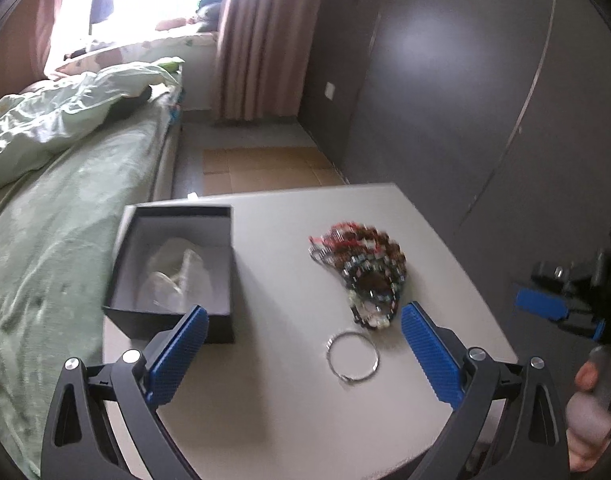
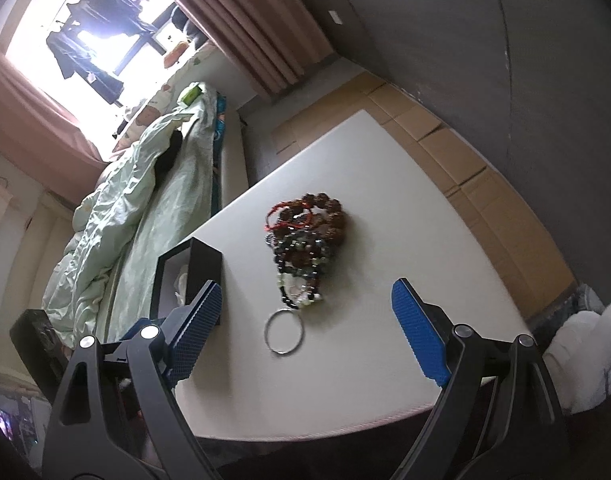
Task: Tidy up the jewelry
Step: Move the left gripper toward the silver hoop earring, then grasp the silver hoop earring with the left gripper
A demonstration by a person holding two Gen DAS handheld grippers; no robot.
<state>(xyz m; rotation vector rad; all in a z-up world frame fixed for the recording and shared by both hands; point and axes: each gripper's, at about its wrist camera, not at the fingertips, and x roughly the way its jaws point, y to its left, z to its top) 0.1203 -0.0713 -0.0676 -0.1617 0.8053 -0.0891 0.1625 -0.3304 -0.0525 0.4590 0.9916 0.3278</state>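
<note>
both tongs, left (image 1: 305, 324) and right (image 2: 307, 304), angled downward, jaws wide apart, seemingly empty

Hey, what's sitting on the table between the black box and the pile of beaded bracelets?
Nothing: between the black box and the beaded bracelets there is only bare white table, seen clearly in the left wrist view.

On my bench (image 1: 289, 400) a heap of beaded bracelets (image 1: 363, 270), red, brown and dark with pale beads at its near end, lies right of an open black box (image 1: 173, 272). The box stands upright at the bench's left edge and holds crumpled clear wrapping (image 1: 177, 276). A silver ring (image 1: 352, 356) lies flat, touching the heap's near end.
</note>
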